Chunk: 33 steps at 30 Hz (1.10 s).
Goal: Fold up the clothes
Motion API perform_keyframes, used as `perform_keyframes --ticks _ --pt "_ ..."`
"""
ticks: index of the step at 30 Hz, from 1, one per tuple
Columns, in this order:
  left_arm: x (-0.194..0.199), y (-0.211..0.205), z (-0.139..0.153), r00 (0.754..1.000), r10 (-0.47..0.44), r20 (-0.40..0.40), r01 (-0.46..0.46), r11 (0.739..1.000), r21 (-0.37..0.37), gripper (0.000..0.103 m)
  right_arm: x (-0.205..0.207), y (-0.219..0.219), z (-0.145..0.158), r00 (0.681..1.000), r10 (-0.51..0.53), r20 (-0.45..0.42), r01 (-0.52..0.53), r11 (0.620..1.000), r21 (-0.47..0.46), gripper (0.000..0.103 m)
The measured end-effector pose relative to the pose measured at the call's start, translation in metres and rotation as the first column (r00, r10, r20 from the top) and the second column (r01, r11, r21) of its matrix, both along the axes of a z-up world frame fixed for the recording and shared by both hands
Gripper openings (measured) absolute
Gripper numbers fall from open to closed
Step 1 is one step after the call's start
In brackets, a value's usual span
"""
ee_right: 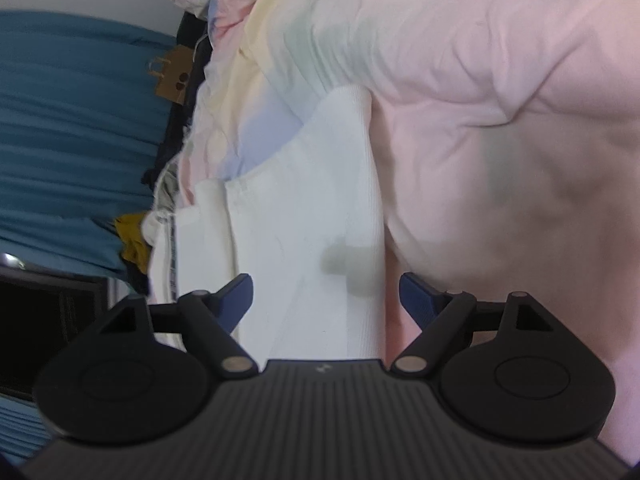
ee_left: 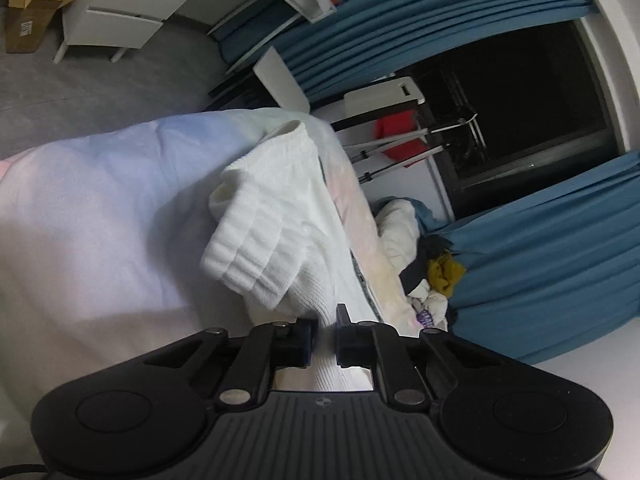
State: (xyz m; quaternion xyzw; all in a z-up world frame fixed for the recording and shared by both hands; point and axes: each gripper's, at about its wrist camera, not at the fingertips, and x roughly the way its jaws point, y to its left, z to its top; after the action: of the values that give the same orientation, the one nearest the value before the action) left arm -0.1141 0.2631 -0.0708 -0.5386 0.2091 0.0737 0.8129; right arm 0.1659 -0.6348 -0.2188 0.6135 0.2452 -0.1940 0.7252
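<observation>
Left hand-held gripper point(ee_left: 323, 338): jaws drawn close together, pinching a fold of the white knit garment point(ee_left: 276, 216), which runs between the pads and on toward the camera. Ahead of the fingers the garment rises in a bunched heap, with a ribbed cuff point(ee_left: 248, 268) hanging just ahead and to the left and an elastic-looking band point(ee_left: 296, 144) further ahead. It lies on a pastel bedspread point(ee_left: 100, 208) (white shading to blue and pink).

Right hand-held gripper point(ee_right: 326, 300): jaws spread wide, holding nothing. The white knit garment point(ee_right: 296, 216) lies flat between and ahead of the two blue pads point(ee_right: 236, 296), touching neither as far as can be seen. A ribbed edge point(ee_right: 366, 152) runs along its right side; a grey shadow falls on it just ahead of the gripper. The pink bedspread point(ee_right: 500, 100) fills the area to the right.

Surroundings, left view: blue curtains point(ee_left: 540, 264) to the right, a dark window point(ee_left: 520, 112) ahead right, a white drawer unit point(ee_left: 120, 12) far ahead left, a cardboard box point(ee_left: 36, 4) beside it, a pile of clothes point(ee_left: 424, 264) by the bed edge.
</observation>
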Motion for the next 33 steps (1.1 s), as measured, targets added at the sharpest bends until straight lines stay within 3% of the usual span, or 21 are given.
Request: perform_keyframes --ticks 2,5,7,8,10,12,21,33 --pt "-0.005 0.002 0.0 1.0 0.004 -0.013 -0.004 1.0 0.001 0.011 0.006 -0.001 -0.005 1.0 -0.009 -0.019 0.009 1.0 -0.006 0.081" --pt "-0.003 0.004 0.001 0.999 0.013 -0.043 -0.014 1.0 -0.007 0.01 0.019 0.002 -0.007 0.999 -0.031 -0.031 0.03 0.998 -0.052 0.063" --pt "0.002 0.004 0.003 0.998 0.02 -0.066 -0.021 1.0 -0.012 0.01 0.03 0.009 -0.004 0.999 -0.029 -0.043 0.024 0.994 -0.11 0.038" --pt "0.003 0.004 0.004 0.997 0.024 -0.078 -0.025 1.0 -0.011 0.01 0.035 0.013 -0.002 0.998 -0.024 -0.059 0.015 0.989 -0.146 0.033" --pt "0.004 0.005 0.005 0.994 0.033 -0.103 -0.034 0.999 -0.008 0.01 0.04 0.02 0.002 0.996 -0.029 -0.08 0.012 0.978 -0.211 0.011" --pt "0.006 0.006 0.007 0.992 0.04 -0.122 -0.041 0.999 -0.003 0.01 0.04 0.025 0.007 0.996 -0.045 -0.083 0.022 0.965 -0.262 0.007" --pt "0.004 0.01 0.024 0.989 0.053 -0.139 -0.051 0.998 0.023 0.009 0.02 0.033 0.059 0.993 -0.075 0.094 0.11 0.889 -0.444 0.006" --pt "0.019 0.016 0.044 0.991 0.014 -0.136 -0.003 0.997 0.078 0.009 0.022 0.038 0.058 0.994 -0.071 0.079 0.099 0.891 -0.442 0.006"
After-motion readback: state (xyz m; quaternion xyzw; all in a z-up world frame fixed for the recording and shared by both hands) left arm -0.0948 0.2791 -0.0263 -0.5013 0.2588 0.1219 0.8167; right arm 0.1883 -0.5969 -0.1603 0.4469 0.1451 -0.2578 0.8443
